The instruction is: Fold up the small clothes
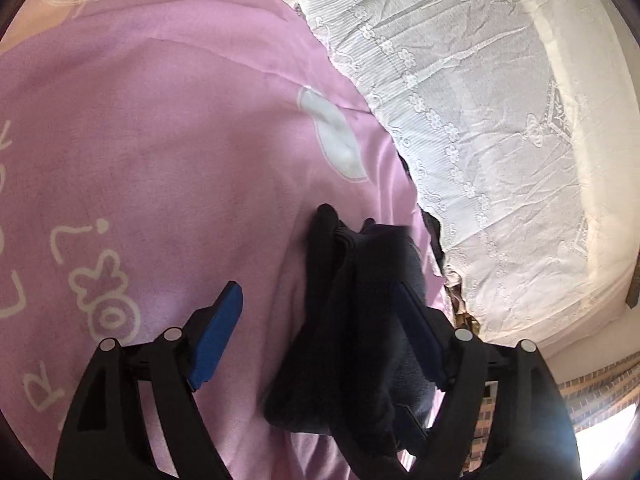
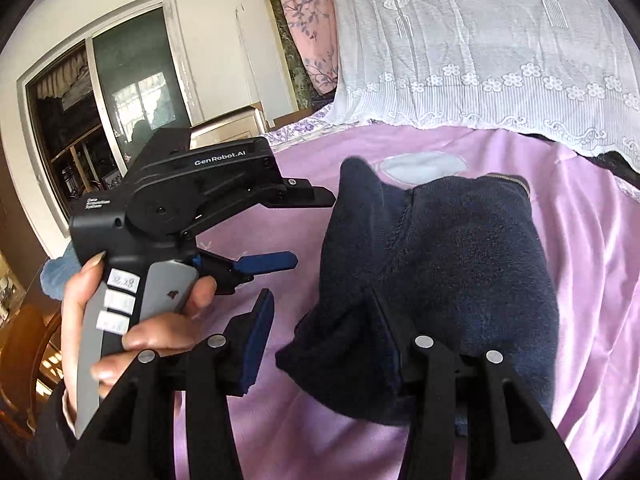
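A dark navy fleece garment (image 2: 448, 264) lies bunched on the pink bedsheet (image 2: 248, 432). In the left wrist view the garment (image 1: 360, 320) sits between the blue pads of my left gripper (image 1: 320, 320), draped over the right pad, and the jaws stand wide apart. My right gripper (image 2: 324, 336) is also open, with a fold of the garment lying over its right finger. The left gripper shows in the right wrist view (image 2: 304, 228), held in a hand, open, just left of the garment.
A white lace cover (image 1: 480, 120) drapes over the bed's far side and also shows in the right wrist view (image 2: 480, 60). A pink curtain (image 2: 308, 28), a glass-door cabinet (image 2: 100, 100) and a wall stand beyond the bed.
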{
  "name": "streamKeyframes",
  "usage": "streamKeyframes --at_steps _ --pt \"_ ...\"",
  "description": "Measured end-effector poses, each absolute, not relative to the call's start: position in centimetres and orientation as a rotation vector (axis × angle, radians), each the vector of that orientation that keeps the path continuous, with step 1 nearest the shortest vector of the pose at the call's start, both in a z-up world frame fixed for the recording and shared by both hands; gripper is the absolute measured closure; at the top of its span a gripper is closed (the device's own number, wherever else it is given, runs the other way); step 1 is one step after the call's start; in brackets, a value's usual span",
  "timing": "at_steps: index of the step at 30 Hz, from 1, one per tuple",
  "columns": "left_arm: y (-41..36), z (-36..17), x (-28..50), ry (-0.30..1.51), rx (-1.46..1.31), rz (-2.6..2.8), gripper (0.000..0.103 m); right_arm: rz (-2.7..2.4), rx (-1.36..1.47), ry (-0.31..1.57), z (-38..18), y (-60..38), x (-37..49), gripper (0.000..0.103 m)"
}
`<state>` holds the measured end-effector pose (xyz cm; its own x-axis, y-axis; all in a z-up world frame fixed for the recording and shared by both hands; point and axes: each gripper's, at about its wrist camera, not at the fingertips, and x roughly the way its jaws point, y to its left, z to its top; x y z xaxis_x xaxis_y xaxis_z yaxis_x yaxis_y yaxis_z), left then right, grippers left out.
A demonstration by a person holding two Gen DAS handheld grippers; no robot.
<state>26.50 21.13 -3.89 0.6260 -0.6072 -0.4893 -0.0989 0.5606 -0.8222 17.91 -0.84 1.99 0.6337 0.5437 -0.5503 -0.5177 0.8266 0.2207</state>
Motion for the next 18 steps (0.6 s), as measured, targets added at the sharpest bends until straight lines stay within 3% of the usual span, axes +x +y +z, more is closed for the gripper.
streamKeyframes --at_steps 2,4,6,10,16,18 --pt "20.9 -3.2 26.3 0.844 -0.961 -0.421 0.026 0.605 0.055 0.625 2.2 -2.3 17.5 0.057" --pt "20.1 -2.2 26.4 0.826 -0.894 -0.417 0.024 0.578 0.057 0.626 1.9 -3.3 17.5 0.075" --pt "19.1 -1.9 26.8 0.849 -0.78 -0.325 0.018 0.555 0.045 0.625 1.5 -3.7 17.7 0.084" --pt "17.2 -3.9 29.2 0.939 -0.802 -0.383 0.018 0.555 0.033 0.621 1.4 -3.7 17.6 0.083" --pt "11.8 -1.9 30.4 0.903 -0.539 -0.426 0.03 0.531 0.031 0.654 0.2 -3.4 18.4 0.083" --pt "10.7 -1.9 30.8 0.893 -0.476 -0.398 0.05 0.521 0.036 0.658 -0.1 -3.4 18.8 0.083"
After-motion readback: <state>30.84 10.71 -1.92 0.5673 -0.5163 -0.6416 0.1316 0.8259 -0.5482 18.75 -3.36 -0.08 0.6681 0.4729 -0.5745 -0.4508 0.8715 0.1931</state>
